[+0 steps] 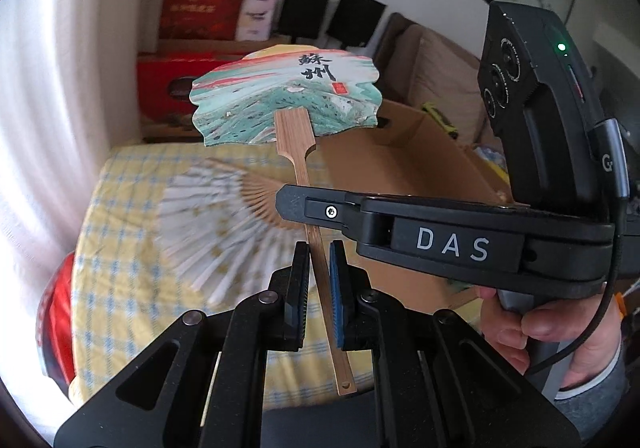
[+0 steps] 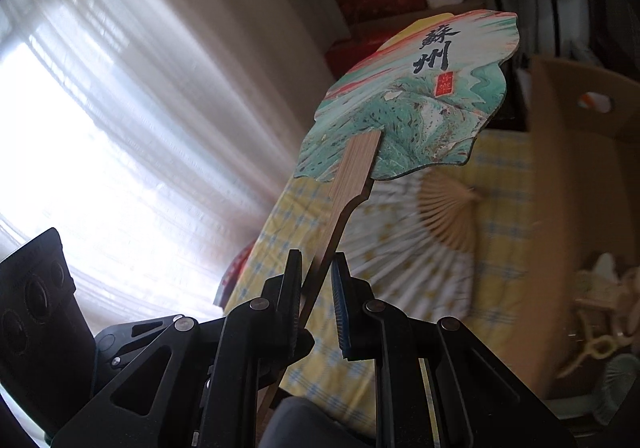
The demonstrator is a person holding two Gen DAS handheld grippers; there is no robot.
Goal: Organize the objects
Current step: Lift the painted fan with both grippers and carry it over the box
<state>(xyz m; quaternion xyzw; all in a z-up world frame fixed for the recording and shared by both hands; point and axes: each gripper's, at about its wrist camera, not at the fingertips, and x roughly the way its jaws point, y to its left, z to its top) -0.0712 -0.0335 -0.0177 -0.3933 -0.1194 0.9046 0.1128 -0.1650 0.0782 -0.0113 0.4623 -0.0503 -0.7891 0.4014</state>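
A flat paddle fan (image 1: 286, 98) with a green, white and red painted face and a bamboo handle is held upright in the air; it also shows in the right wrist view (image 2: 412, 108). My left gripper (image 1: 319, 260) is shut on the handle low down. My right gripper (image 2: 316, 272) has the same handle between its jaws a little higher; its jaws look close around the stick. The right gripper's body (image 1: 440, 240) crosses in front of the handle in the left wrist view. A white folding fan (image 1: 224, 220) lies spread open on the bed; it also shows in the right wrist view (image 2: 420, 228).
A bed with a yellow checked cover (image 1: 132, 200) lies below. An open cardboard box (image 1: 408, 164) stands to the right of the fans, with small items inside (image 2: 600, 312). Red boxes (image 1: 192, 8) are stacked at the back. White curtains (image 2: 120, 108) hang at the left.
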